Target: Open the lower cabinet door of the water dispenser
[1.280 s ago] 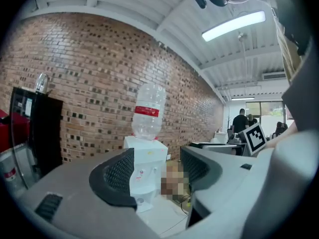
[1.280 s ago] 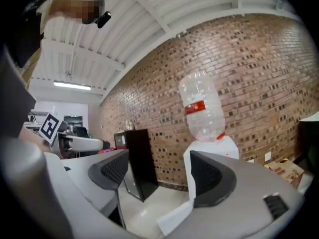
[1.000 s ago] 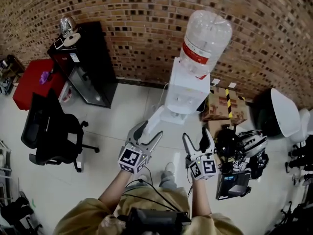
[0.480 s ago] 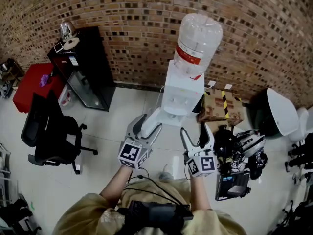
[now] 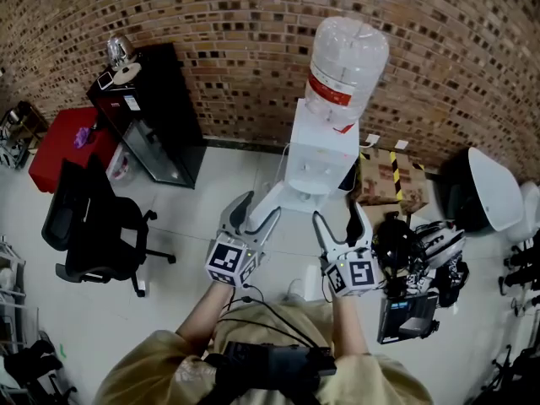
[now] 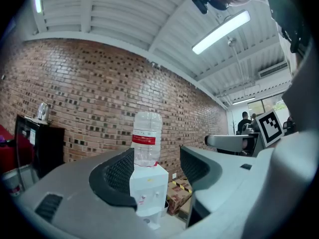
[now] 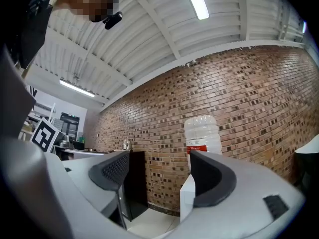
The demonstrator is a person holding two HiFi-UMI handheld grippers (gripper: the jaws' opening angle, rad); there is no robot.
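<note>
Lower cabinet door (image 5: 278,199) is on the water dispenser (image 5: 322,146) front, long axis upright, badly foreshortened, and I can't confirm the latch state. It lies at 1 o'clock from the left gripper (image 5: 261,207), which looks nearer, and at 11 from the right gripper (image 5: 340,216). Both jaws are spread wide with nothing held. The bottle (image 5: 349,57) on top looks empty.
</note>
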